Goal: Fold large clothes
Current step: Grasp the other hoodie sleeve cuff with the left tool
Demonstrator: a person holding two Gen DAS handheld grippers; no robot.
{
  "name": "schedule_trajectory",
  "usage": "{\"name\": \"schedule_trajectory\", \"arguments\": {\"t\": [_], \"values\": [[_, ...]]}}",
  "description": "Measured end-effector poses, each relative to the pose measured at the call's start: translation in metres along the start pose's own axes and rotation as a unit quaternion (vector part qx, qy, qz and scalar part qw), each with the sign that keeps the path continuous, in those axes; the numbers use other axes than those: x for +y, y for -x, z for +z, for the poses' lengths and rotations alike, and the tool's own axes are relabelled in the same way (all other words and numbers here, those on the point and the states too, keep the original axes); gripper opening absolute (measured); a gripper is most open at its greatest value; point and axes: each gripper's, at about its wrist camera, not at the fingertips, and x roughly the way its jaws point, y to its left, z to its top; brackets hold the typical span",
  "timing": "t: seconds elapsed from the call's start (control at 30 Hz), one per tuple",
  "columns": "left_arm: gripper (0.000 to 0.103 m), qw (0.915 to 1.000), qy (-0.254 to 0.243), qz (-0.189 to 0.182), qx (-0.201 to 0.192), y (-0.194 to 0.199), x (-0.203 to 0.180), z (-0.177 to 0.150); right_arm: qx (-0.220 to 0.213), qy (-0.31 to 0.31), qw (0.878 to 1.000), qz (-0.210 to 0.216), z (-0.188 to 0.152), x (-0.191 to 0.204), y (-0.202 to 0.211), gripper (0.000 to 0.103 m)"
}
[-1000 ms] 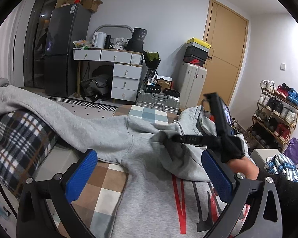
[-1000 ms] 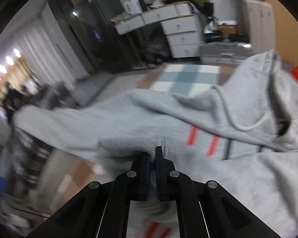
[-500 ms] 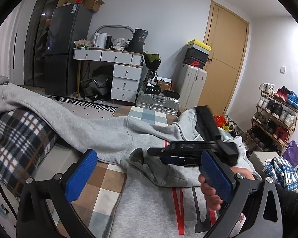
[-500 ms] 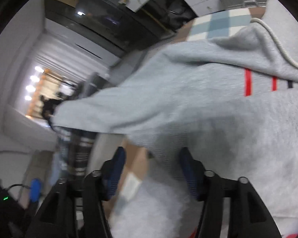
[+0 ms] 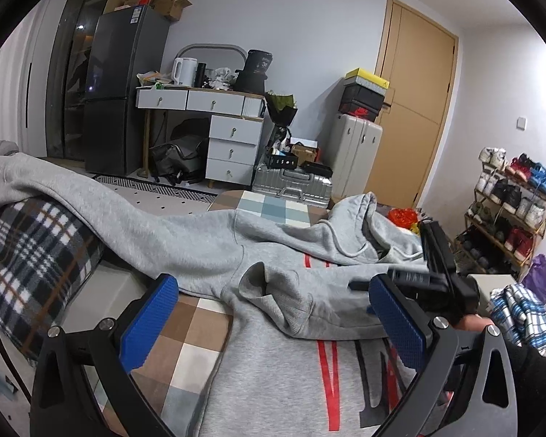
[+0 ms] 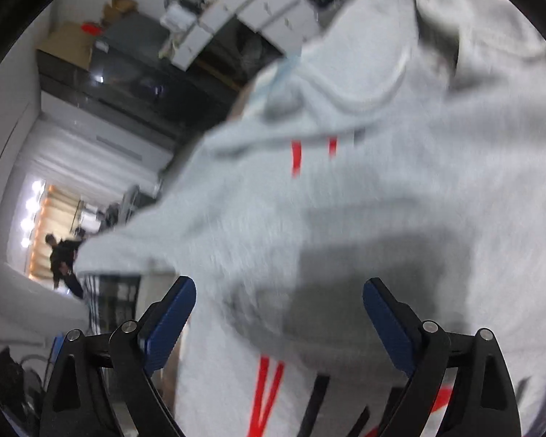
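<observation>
Now the one grey hoodie (image 5: 273,364) lies spread ahead of and under both tools, its long axis running away toward the hood (image 5: 360,218). One sleeve (image 5: 309,306) is folded across the chest; the other sleeve (image 5: 102,215) stretches far to the left. The left hand-held gripper (image 5: 273,324) is nearer it, jaws wide, holding nothing. The right hand-held gripper (image 6: 278,324) has just been opening over the folded sleeve, pads clear of cloth.

Two low wrist views close over one grey hoodie (image 5: 273,382), right view rolled.
</observation>
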Motion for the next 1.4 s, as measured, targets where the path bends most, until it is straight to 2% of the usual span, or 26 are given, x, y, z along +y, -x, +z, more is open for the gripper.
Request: {"name": "schedule_trajectory", "arguments": {"t": [0.03, 0.07, 0.13, 0.17, 0.23, 0.27, 0.37, 0.47, 0.5, 0.57, 0.67, 0.73, 0.83, 1.0, 1.07, 1.13, 1.17, 1.27, 1.4], "values": [[0.102, 1.0000, -0.001, 0.003, 0.003, -0.002, 0.000, -0.001, 0.021, -0.001, 1.000, -0.009, -0.007, 0.001, -0.009, 0.095], [0.102, 1.0000, -0.002, 0.006, 0.006, -0.005, 0.000, -0.001, 0.012, 0.010, 1.000, -0.005, -0.014, 0.007, -0.007, 0.094], [0.102, 0.9999, -0.002, 0.010, 0.013, -0.009, 0.001, -0.002, 0.012, 0.009, 0.999, 0.032, -0.025, 0.015, 0.001, 0.094], [0.102, 0.9998, -0.003, 0.012, 0.014, -0.010, 0.002, -0.002, 0.005, 0.000, 0.998, 0.058, -0.034, 0.018, 0.009, 0.094], [0.102, 0.9996, -0.007, 0.024, 0.013, -0.010, 0.004, -0.002, -0.023, 0.006, 0.997, 0.075, -0.051, 0.025, 0.029, 0.094], [0.102, 0.9994, -0.006, 0.030, 0.016, -0.010, 0.006, -0.001, -0.051, 0.025, 0.995, 0.082, -0.068, 0.034, 0.049, 0.095], [0.102, 0.9989, 0.017, 0.025, 0.036, -0.005, 0.017, 0.006, -0.110, 0.073, 0.989, 0.070, -0.108, 0.054, 0.091, 0.103], [0.102, 0.9984, 0.042, 0.017, 0.034, 0.012, 0.034, 0.020, -0.165, 0.103, 0.979, 0.062, -0.147, 0.057, 0.124, 0.103], [0.102, 0.9982, 0.044, 0.021, 0.034, 0.017, 0.038, 0.024, -0.169, 0.105, 0.978, 0.060, -0.143, 0.055, 0.133, 0.103], [0.102, 0.9970, 0.060, 0.029, 0.039, 0.028, 0.056, 0.036, -0.175, 0.102, 0.977, 0.060, -0.156, 0.056, 0.143, 0.103], [0.102, 0.9914, 0.112, 0.034, 0.058, 0.038, 0.098, 0.056, -0.186, 0.099, 0.975, 0.076, -0.172, 0.050, 0.157, 0.103], [0.102, 0.9846, 0.156, 0.037, 0.070, 0.043, 0.133, 0.067, -0.189, 0.101, 0.974, 0.076, -0.178, 0.050, 0.162, 0.103], [0.102, 0.9684, 0.232, 0.043, 0.082, 0.050, 0.191, 0.075, -0.195, 0.103, 0.972, 0.080, -0.183, 0.049, 0.169, 0.103], [0.102, 0.9287, 0.356, 0.016, 0.101, 0.048, 0.278, 0.068, -0.201, 0.099, 0.971, 0.086, -0.185, 0.049, 0.171, 0.103], [0.102, 0.9146, 0.389, 0.001, 0.108, 0.039, 0.293, 0.063, -0.197, 0.099, 0.972, 0.083, -0.187, 0.048, 0.170, 0.103], [0.102, 0.8948, 0.431, -0.023, 0.113, 0.028, 0.307, 0.057, -0.194, 0.098, 0.973, 0.078, -0.187, 0.046, 0.168, 0.103], [0.102, 0.8904, 0.439, -0.028, 0.115, 0.024, 0.309, 0.057, -0.192, 0.098, 0.974, 0.075, -0.187, 0.045, 0.167, 0.103], [0.102, 0.8868, 0.440, -0.032, 0.136, 0.006, 0.308, 0.059, -0.186, 0.091, 0.976, 0.070, -0.186, 0.041, 0.164, 0.103], [0.102, 0.8717, 0.472, -0.021, 0.130, -0.008, 0.313, 0.058, -0.186, 0.088, 0.976, 0.064, -0.186, 0.038, 0.163, 0.103]]}}
